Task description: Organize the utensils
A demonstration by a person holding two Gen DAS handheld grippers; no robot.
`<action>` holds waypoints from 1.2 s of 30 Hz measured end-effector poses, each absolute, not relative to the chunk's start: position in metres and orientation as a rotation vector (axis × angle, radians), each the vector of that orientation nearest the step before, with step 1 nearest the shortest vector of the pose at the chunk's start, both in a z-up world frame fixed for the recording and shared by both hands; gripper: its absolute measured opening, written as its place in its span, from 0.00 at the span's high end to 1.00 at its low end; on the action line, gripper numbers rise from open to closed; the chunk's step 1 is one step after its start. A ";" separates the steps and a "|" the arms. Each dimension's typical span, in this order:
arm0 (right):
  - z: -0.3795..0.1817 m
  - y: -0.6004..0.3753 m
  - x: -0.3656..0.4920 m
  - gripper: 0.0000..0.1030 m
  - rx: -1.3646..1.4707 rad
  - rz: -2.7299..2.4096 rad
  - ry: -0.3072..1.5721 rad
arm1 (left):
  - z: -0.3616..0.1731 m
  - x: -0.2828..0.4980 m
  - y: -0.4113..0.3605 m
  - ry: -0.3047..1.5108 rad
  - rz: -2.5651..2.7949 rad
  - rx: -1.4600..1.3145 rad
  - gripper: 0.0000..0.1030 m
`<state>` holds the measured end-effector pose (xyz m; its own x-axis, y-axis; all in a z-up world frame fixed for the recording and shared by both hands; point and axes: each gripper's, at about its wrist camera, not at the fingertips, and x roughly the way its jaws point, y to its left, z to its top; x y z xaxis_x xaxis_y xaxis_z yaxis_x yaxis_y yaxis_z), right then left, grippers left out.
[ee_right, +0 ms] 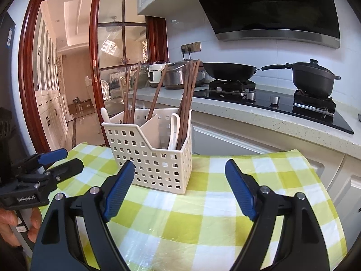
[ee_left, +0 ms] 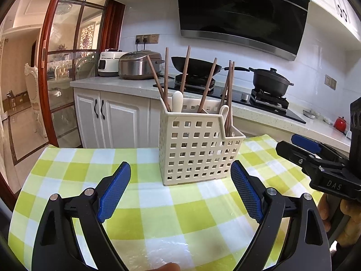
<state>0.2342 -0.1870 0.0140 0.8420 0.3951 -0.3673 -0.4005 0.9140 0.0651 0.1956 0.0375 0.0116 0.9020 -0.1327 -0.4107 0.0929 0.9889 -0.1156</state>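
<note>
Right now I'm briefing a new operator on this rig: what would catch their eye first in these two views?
First, the cream perforated utensil caddy standing mid-table on the green checked tablecloth, bristling with brown wooden chopsticks and white spoons. Next, the open left gripper and open right gripper, both empty, facing it. Behind, a black wok and lidded black pot sit on the stove.

Left wrist view: low over the cloth, facing forward between its own spread fingers, caddy near and dead ahead, stove beyond. Right wrist view: same height, set to the right, so the caddy sits left of centre and close. Both share caddy, cloth, stove and door; each catches the other gripper at its edge, right gripper and left gripper.
</note>
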 end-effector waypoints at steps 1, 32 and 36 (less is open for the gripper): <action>0.014 -0.187 0.234 0.22 -0.016 0.417 0.385 | 0.012 0.196 0.038 0.430 -0.118 -0.096 0.19; 0.014 -0.187 0.232 0.22 -0.006 0.420 0.382 | 0.011 0.194 0.039 0.425 -0.132 -0.109 0.19; 0.014 -0.187 0.232 0.22 -0.005 0.419 0.381 | 0.011 0.194 0.039 0.423 -0.131 -0.112 0.19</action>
